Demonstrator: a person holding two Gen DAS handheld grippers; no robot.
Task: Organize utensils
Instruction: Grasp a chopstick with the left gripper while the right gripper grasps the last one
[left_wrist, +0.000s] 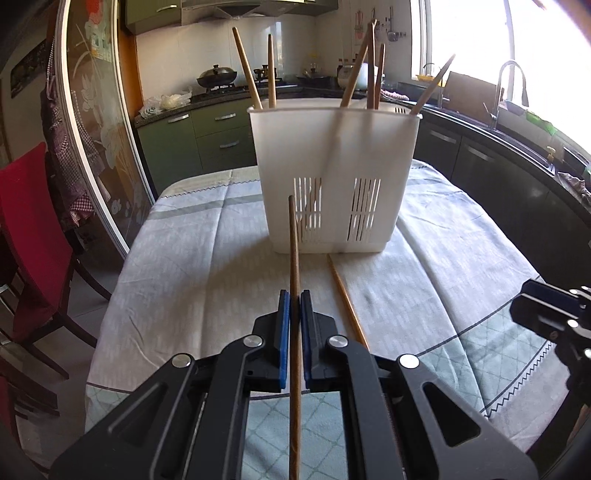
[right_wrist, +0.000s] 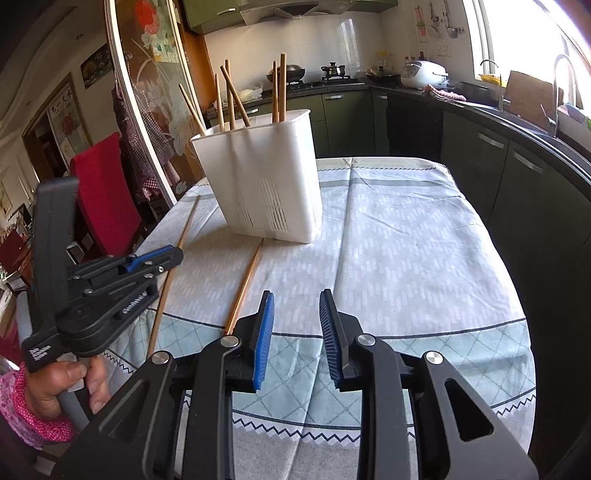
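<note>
In the left wrist view the left gripper (left_wrist: 295, 302) is clamped on a dark chopstick (left_wrist: 294, 258) — its blue pads (left_wrist: 283, 314) pinch the stick partway along, the tip pointing toward the white holder (left_wrist: 332, 177) and the other end running back under the camera. The holder stands upright on the tablecloth (left_wrist: 203, 266) with six or so chopsticks (left_wrist: 247, 70) leaning inside it. A second, lighter stick (left_wrist: 345, 299) lies flat on the cloth just right of the gripper, one end close to the holder's foot. The right gripper (left_wrist: 554, 314) shows only as a black edge at the far right; its state cannot be told from here. In the right wrist view the right gripper (right_wrist: 297, 325) has its jaws parted, nothing between them, over bare cloth (right_wrist: 406, 258). The loose stick (right_wrist: 245, 288) lies just to its left, apart from the pads. Further left a hand (right_wrist: 62, 387) in a pink dotted sleeve holds the left gripper (right_wrist: 173, 254), the dark stick (right_wrist: 173, 269) slanting through it. White lettering on that gripper's body is too small to read. The holder (right_wrist: 266, 177) stands beyond, near the table's left side.
</note>
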